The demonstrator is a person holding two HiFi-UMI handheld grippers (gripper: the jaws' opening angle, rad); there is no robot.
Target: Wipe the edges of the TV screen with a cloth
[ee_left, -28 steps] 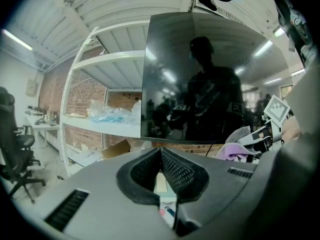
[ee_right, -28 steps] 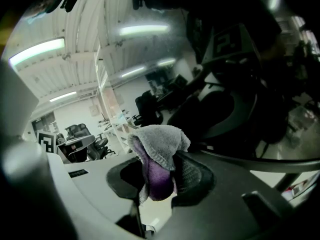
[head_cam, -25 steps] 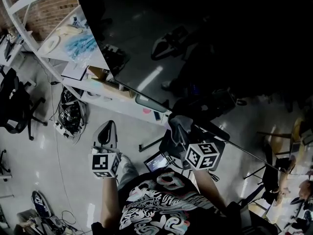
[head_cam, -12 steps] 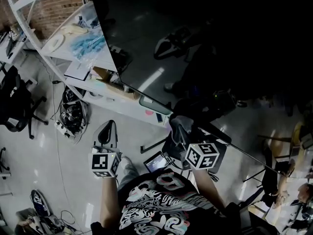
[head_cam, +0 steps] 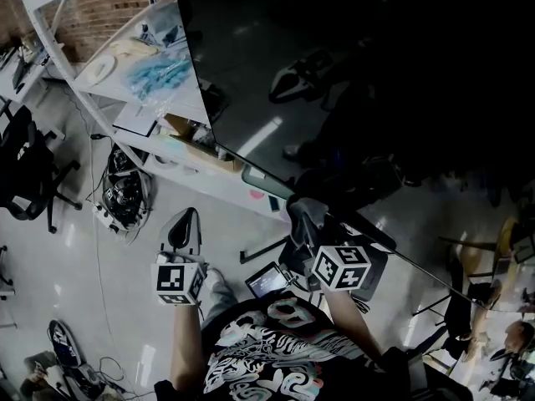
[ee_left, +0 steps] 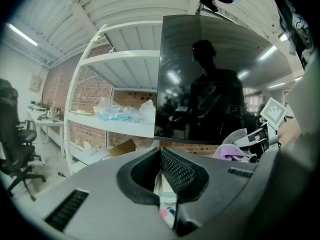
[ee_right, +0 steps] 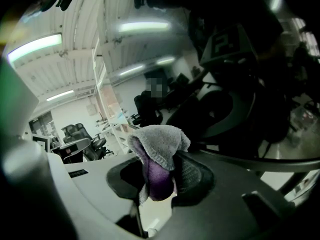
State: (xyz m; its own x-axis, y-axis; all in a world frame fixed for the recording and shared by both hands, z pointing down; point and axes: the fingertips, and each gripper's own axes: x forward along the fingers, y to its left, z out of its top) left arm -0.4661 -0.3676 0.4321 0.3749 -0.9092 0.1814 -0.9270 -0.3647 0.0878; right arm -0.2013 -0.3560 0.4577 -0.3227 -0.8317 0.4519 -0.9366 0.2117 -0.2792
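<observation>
The TV screen (head_cam: 359,82) is a big black glossy panel that fills the upper right of the head view and mirrors the room. My right gripper (head_cam: 304,214) is at the screen's lower edge, shut on a grey and purple cloth (ee_right: 159,156). In the right gripper view the cloth bulges out between the jaws, right in front of the screen (ee_right: 225,79) and its lower edge (ee_right: 260,160). My left gripper (head_cam: 185,218) hangs lower left, apart from the TV, jaws shut with nothing between them. The left gripper (ee_left: 160,153) view shows the screen (ee_left: 210,84) and the cloth (ee_left: 231,151).
A white shelf unit (head_cam: 100,98) stands left of the TV, with blue plastic bags (head_cam: 160,73) and a cardboard box (head_cam: 177,126) on it. Black office chairs (head_cam: 21,170) and a cable tangle (head_cam: 123,195) are on the floor. A small lit screen (head_cam: 267,279) sits under my right arm.
The head view has shifted, so the TV and shelf sit a little further right. Both grippers stay nearly in place, the right one still holding the cloth at the lower edge.
</observation>
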